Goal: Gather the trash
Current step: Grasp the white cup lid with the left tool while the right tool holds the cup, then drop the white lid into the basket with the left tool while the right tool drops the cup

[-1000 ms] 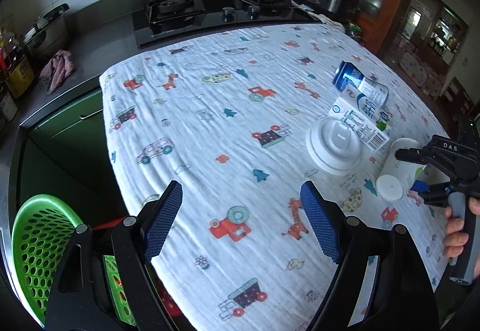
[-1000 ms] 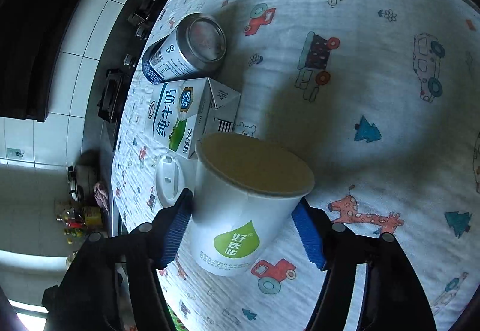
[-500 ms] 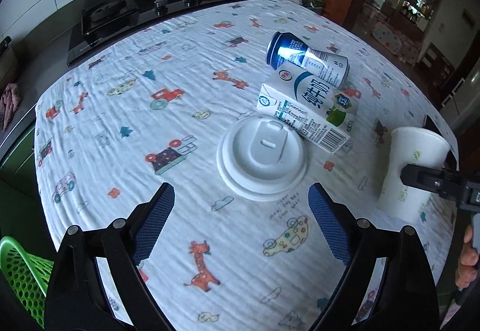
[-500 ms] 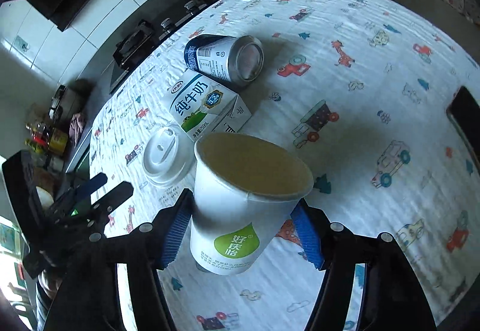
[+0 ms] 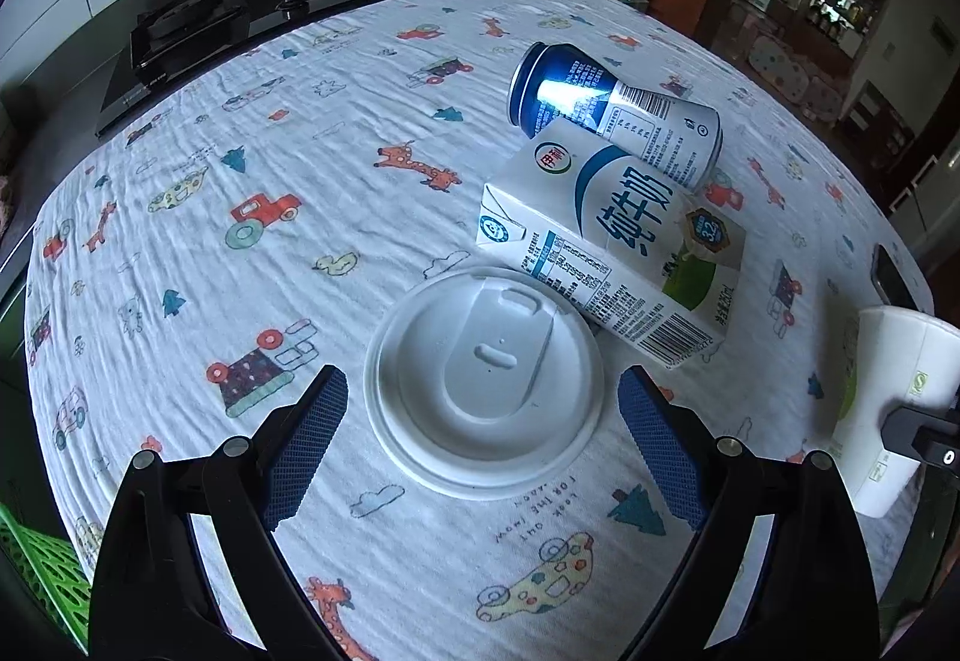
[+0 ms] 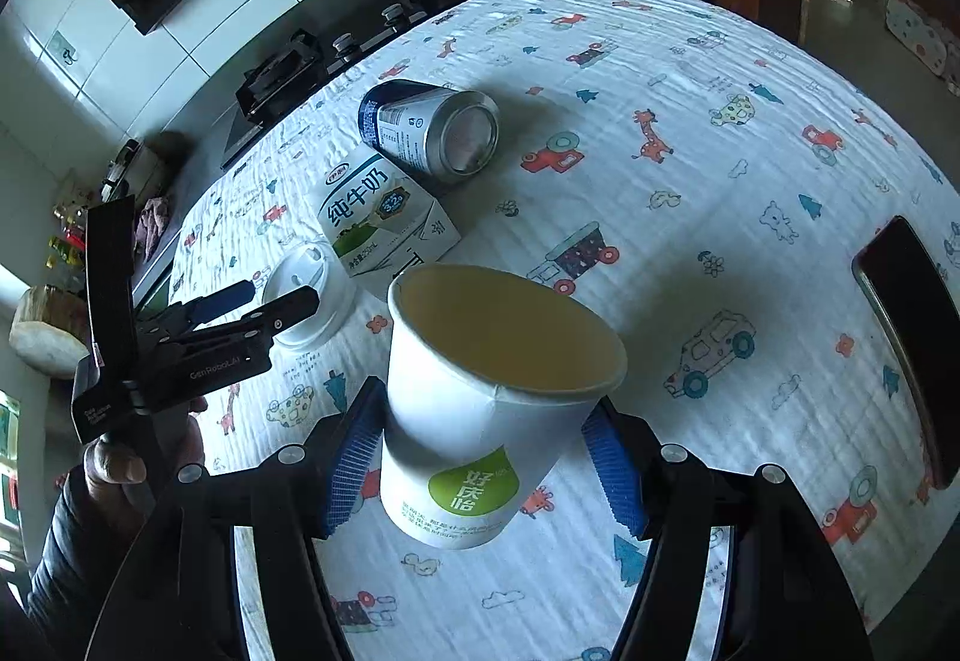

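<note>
Two grippers are seen over a table point(image 5: 180, 169) covered with a cloth printed with cars and giraffes. Nearest, the left gripper point(image 5: 483, 439) is held with its jaws spread wide, having just been opening, and a white lid point(image 5: 483, 382) lies flat on the cloth between its blue pads point(image 5: 303, 448), which are not touching it. The right gripper point(image 6: 486, 466) is clamped on a white paper cup point(image 6: 480, 403), which is gripped by its sides, tilted, and lifted clear of the cloth; in the left view the cup point(image 5: 888, 409) is seen at the right edge. Just beyond the lid, a milk carton point(image 5: 612, 253) is lying on its side, its near corner touching or overlapping the lid's rim. Behind the carton and against it, a blue can point(image 5: 612, 115) is lying on its side. A dark phone point(image 6: 912, 325) lies on the cloth, well apart to the right. A green basket point(image 5: 36, 577) is glimpsed below the table's near left edge. Farthest back, a black stove point(image 5: 288, 1) is set against a tiled wall.
</note>
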